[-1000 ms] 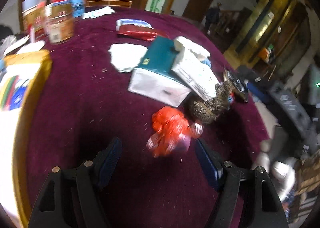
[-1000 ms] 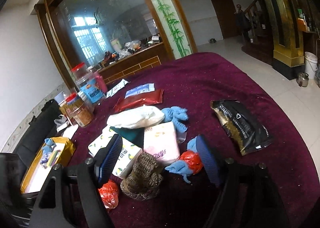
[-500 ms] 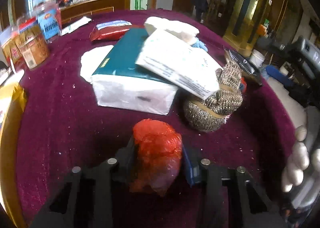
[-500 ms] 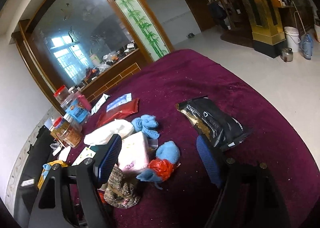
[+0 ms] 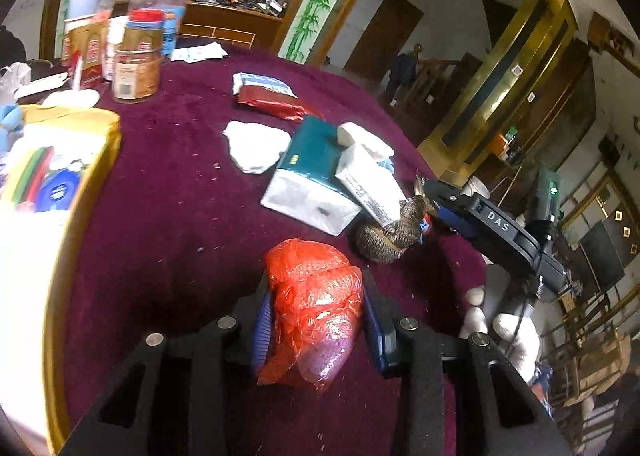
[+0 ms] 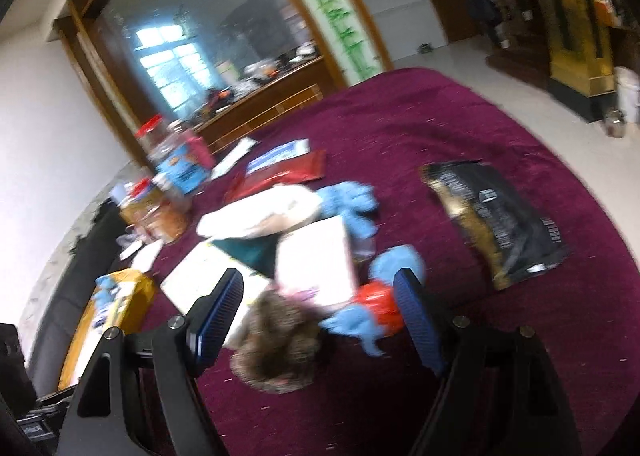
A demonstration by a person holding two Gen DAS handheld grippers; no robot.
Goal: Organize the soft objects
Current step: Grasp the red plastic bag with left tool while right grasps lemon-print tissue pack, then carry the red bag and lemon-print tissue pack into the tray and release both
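Red plastic bundle (image 5: 314, 308) pinched between the pads of the left gripper (image 5: 316, 326), lifted clear of the maroon cloth (image 5: 168, 216); first item taken, nothing sorted yet (judging by the heap ahead). Spread wide and empty, right gripper (image 6: 320, 320), just short of knitted hat (image 6: 276, 348) and blue glove (image 6: 356, 326).

The right wrist view is blurred, so the print on the black pouch (image 6: 500, 224) is unreadable. The yellow box (image 5: 60, 192) is cut by the picture's left edge.
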